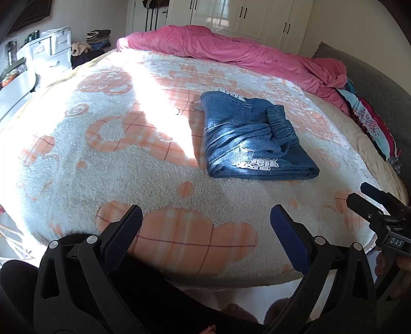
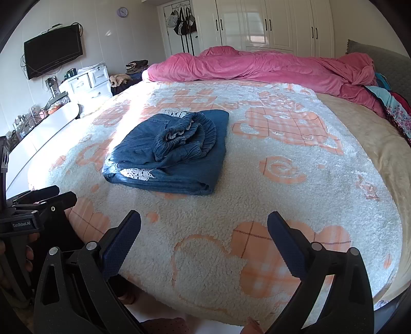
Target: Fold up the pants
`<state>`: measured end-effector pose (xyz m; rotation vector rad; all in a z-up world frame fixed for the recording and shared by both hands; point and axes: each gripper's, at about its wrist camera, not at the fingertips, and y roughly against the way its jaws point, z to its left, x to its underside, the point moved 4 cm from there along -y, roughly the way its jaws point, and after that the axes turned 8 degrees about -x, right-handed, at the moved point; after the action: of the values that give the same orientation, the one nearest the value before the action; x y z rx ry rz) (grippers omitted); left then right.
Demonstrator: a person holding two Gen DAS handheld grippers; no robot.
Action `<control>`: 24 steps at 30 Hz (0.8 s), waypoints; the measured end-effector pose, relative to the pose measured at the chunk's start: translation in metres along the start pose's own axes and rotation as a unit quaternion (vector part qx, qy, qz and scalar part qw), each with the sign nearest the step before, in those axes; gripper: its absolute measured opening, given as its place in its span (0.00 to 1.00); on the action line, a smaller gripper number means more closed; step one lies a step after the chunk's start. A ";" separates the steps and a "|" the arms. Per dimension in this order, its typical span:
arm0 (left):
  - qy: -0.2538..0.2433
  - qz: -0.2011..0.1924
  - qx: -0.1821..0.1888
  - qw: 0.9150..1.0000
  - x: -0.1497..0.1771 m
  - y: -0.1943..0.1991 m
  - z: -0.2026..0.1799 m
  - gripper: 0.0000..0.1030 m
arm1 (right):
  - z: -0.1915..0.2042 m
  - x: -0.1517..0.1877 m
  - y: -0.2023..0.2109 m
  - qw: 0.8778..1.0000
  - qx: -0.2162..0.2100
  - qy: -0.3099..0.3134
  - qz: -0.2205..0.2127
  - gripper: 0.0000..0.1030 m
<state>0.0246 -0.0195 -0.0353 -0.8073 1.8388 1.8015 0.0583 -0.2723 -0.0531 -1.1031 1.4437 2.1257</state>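
Blue denim pants [image 1: 254,138] lie folded in a compact bundle on the white and orange fleece blanket [image 1: 102,159], elastic waistband on top. The right wrist view shows the same pants [image 2: 169,154] on the blanket [image 2: 282,179], left of centre. My left gripper [image 1: 206,218] hangs open over the near edge of the bed, well short of the pants, holding nothing. My right gripper [image 2: 204,223] is also open and empty, over the bed's near edge. Each gripper shows at the side of the other's view: the right gripper [image 1: 359,194], and the left gripper [image 2: 65,194].
A pink duvet [image 1: 231,51] is bunched along the far side of the bed. Patterned bedding [image 1: 372,123] lies at the right by a grey headboard [image 1: 372,77]. White drawers [image 2: 87,84], a wall television [image 2: 52,50] and wardrobes [image 2: 269,23] stand beyond.
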 end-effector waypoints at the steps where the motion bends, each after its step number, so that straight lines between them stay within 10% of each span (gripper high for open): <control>1: 0.000 0.000 0.000 1.000 0.000 0.000 0.000 0.91 | 0.000 0.000 0.000 1.000 0.000 0.000 0.000 0.96; 24: 0.002 0.003 -0.010 1.000 -0.001 0.001 0.003 0.91 | -0.001 0.000 -0.001 1.000 0.002 0.001 0.001 0.96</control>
<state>0.0240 -0.0169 -0.0341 -0.8140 1.8303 1.8253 0.0591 -0.2728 -0.0535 -1.1019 1.4497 2.1227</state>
